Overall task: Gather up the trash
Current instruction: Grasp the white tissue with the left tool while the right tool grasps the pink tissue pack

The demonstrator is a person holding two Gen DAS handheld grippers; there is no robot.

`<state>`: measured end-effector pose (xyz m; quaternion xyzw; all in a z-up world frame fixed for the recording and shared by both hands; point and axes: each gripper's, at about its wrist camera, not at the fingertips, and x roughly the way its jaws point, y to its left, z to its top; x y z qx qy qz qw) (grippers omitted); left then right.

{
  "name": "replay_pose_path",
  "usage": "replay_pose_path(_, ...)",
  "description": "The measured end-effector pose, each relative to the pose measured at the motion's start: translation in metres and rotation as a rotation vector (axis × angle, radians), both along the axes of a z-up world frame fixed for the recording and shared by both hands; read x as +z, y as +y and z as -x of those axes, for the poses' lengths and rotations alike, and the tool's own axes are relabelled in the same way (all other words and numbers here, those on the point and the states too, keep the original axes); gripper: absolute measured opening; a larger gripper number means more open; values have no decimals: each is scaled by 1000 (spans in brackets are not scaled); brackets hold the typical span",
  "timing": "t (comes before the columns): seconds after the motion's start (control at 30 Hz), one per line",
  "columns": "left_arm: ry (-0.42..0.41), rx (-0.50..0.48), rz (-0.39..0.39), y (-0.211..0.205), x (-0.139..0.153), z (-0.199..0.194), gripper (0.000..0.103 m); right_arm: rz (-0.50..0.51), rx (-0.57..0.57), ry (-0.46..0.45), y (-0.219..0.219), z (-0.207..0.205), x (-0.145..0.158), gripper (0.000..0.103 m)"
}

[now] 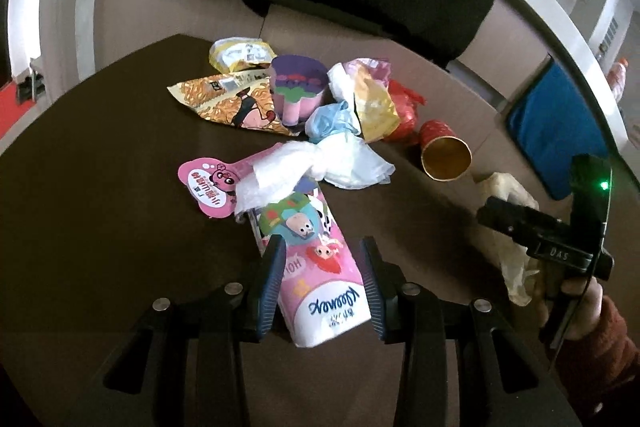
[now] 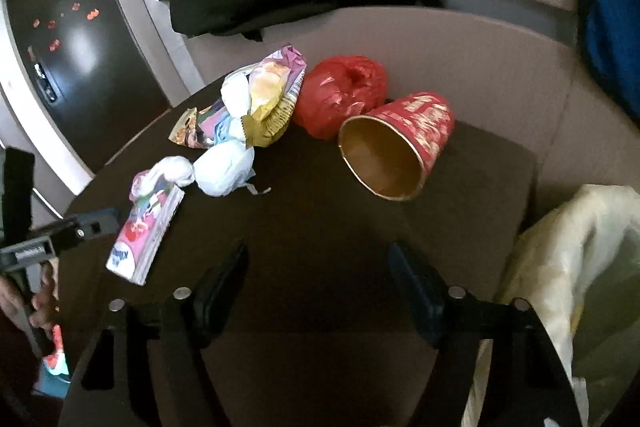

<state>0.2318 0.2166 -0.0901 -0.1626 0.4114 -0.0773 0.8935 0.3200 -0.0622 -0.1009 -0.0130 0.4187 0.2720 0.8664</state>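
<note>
tissue pack (image 1: 320,279): pink, lies on the dark table (image 1: 100,207) between the left claw's fingers; light, soft, crushable; I would take it across its narrow sides.
left claw (image 1: 322,281): about half open, pads right against the pack's sides; a firm squeeze cannot be told.
paper cup (image 2: 396,147): ahead of the right claw, on its side; light, thin-walled; pinch the rim.
right claw (image 2: 320,283): wide open, empty, touching nothing.
</note>
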Motion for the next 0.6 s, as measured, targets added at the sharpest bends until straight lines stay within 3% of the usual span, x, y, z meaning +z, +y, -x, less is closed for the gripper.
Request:
replay_pose_path(0.13,-20,37,-11,2,1,7,39,98,-109,-80,-1,-15,0,76)
replay_pose_path(0.2,-36,74,-4,8,2,12,39,73,-150,-59,-9,-22,-3,76)
replay_pose_path(0.4,-59,131,30,29,-1,2,41,-21,-80,55,0,-30,-21,76)
replay_pose_path(0.5,-88,73,2,27,0,-17,44,-54,-52,103,6,-31,-29,76)
replay_pose_path(0.6,-88,-57,-113,10,1,-45,45,-55,-44,109,10,-30,-33,77)
